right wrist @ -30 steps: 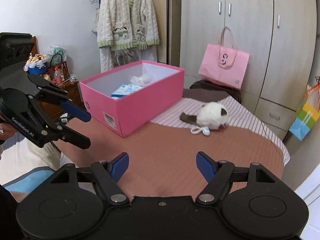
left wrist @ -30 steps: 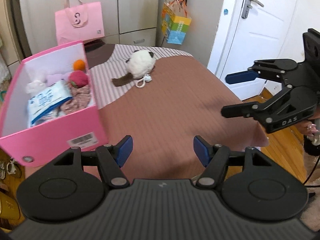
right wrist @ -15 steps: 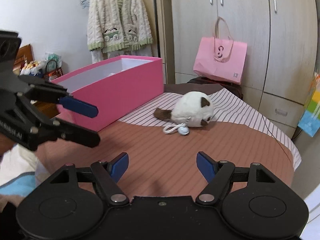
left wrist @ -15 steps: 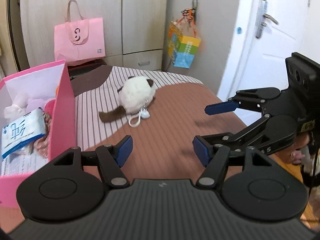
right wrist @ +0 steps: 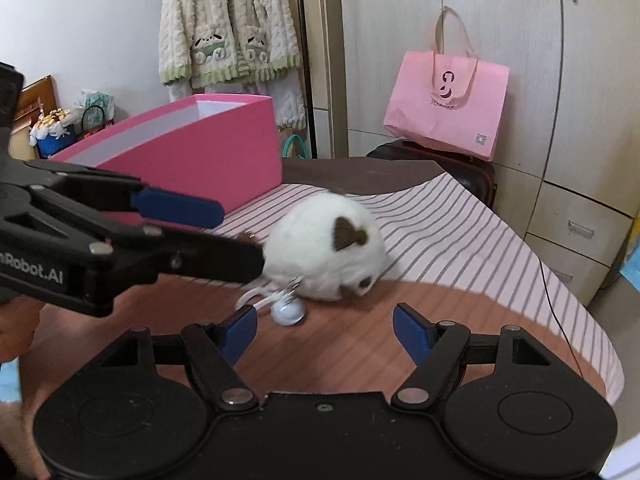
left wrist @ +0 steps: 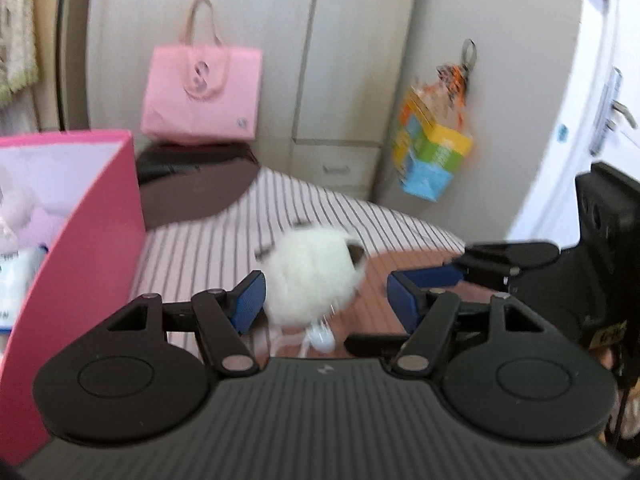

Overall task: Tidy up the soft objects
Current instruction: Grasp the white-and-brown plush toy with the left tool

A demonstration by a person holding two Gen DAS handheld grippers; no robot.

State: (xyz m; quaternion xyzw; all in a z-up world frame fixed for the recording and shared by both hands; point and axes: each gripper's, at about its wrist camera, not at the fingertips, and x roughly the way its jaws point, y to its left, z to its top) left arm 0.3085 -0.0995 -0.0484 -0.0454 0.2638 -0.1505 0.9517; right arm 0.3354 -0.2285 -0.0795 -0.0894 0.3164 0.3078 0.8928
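Note:
A white round plush toy (left wrist: 314,276) (right wrist: 326,246) with brown ears and a white cord with a charm (right wrist: 286,310) lies on the striped part of the bed. My left gripper (left wrist: 324,300) is open, its blue pads on either side of the plush, close to it. In the right wrist view the left gripper (right wrist: 240,236) reaches in from the left, its lower finger touching the plush. My right gripper (right wrist: 324,328) is open and empty, just short of the plush. The pink box (left wrist: 92,220) (right wrist: 208,156) stands to the left with soft items inside.
A pink paper bag (left wrist: 200,92) (right wrist: 444,104) sits on a dark suitcase by the wardrobe. A colourful bag (left wrist: 434,156) hangs on the wall. A cardigan (right wrist: 228,24) hangs behind the box. The bed's brown cover (right wrist: 360,344) ends at the right edge.
Both grippers have moved forward toward the plush. The left gripper now has the plush between its open fingers. The plush looks blurred in the left view.

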